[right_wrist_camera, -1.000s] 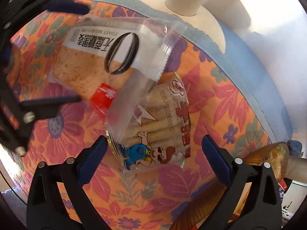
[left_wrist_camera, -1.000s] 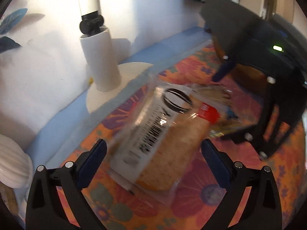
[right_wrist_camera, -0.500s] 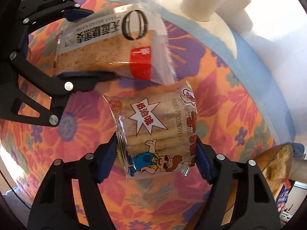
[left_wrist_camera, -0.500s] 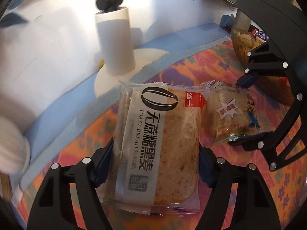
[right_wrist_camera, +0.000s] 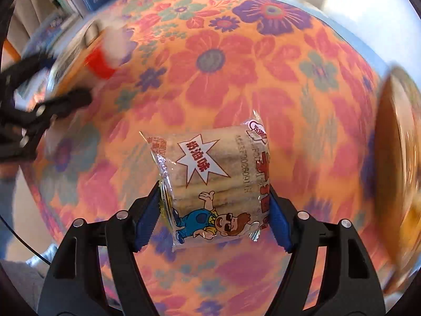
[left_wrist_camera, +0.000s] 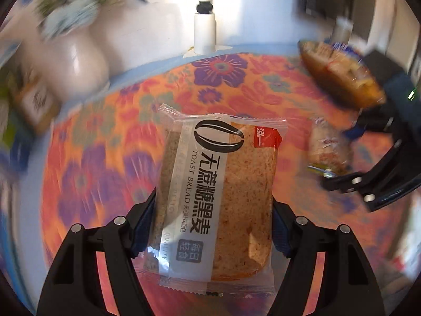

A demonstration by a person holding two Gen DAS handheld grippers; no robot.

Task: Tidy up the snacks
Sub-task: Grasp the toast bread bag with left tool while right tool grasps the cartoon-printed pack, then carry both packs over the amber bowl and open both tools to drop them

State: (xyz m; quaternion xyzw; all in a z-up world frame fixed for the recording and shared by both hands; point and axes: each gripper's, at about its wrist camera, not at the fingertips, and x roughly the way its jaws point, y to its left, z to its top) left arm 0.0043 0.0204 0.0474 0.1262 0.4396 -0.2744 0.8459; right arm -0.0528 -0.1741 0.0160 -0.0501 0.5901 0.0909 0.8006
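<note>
Above a tablecloth (left_wrist_camera: 223, 84) printed with orange, red and purple flowers, both grippers were angled steeply downward. The left gripper (left_wrist_camera: 213, 233) was pinched on a clear packet of toast bread (left_wrist_camera: 218, 200), which was held lengthwise between its blue pads with most of its length reaching beyond the fingertips. The right gripper (right_wrist_camera: 214, 218) was clamped on a smaller biscuit packet (right_wrist_camera: 215, 184) marked with a cartoon figure, pressed at both side edges by the blue pads. Each packet was seen lifted clear of the cloth. At the right edge of both views a blurred wooden bowl (left_wrist_camera: 339, 73) of snacks was seen. A white post (left_wrist_camera: 205, 33) was seen at the cloth's far edge.
</note>
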